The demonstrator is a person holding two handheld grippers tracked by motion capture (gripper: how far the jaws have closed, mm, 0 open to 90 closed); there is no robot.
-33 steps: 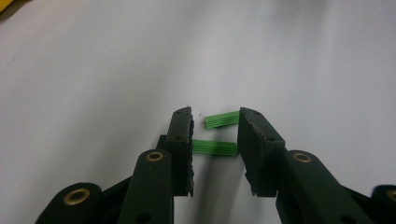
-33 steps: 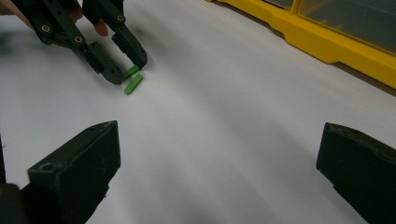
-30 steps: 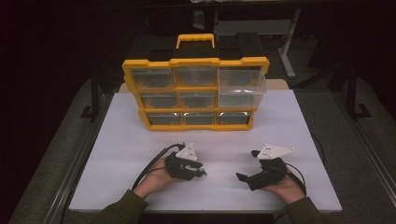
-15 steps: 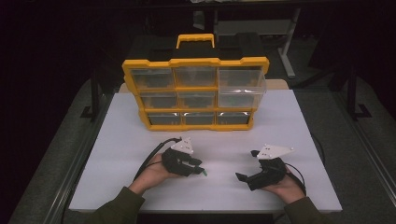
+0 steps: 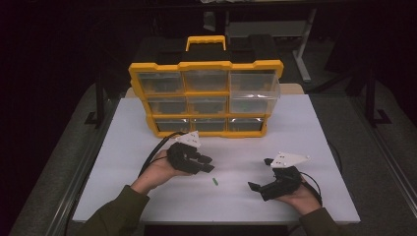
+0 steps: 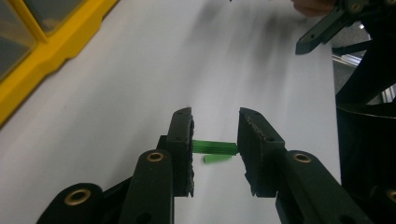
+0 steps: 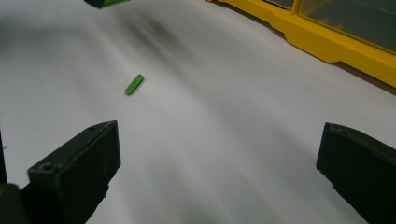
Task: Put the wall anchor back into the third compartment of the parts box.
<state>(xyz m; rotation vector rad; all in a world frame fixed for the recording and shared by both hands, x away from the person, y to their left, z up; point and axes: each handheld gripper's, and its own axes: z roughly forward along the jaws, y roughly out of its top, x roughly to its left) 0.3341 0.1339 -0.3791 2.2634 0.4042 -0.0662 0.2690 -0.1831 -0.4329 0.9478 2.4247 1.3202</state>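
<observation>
Risk of loss: a green strip [image 6: 215, 147] is pinched endwise between the narrowly parted pads of the left hand-held gripper [image 6: 215, 140] above the table [image 5: 314, 142] and may be dropped beside the second green piece [image 5: 215, 181], the wide-open right hand-held gripper [image 5: 259, 182] being empty.

High view overhead; both gripper views close, sharing white table [image 5: 319, 128].

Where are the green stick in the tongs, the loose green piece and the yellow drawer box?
green stick [image 6: 215, 147], left gripper view, its middle.
loose green piece [image 7: 133, 84], right gripper view, its middle.
yellow drawer box [image 5: 205, 65], high view, top rim.
</observation>
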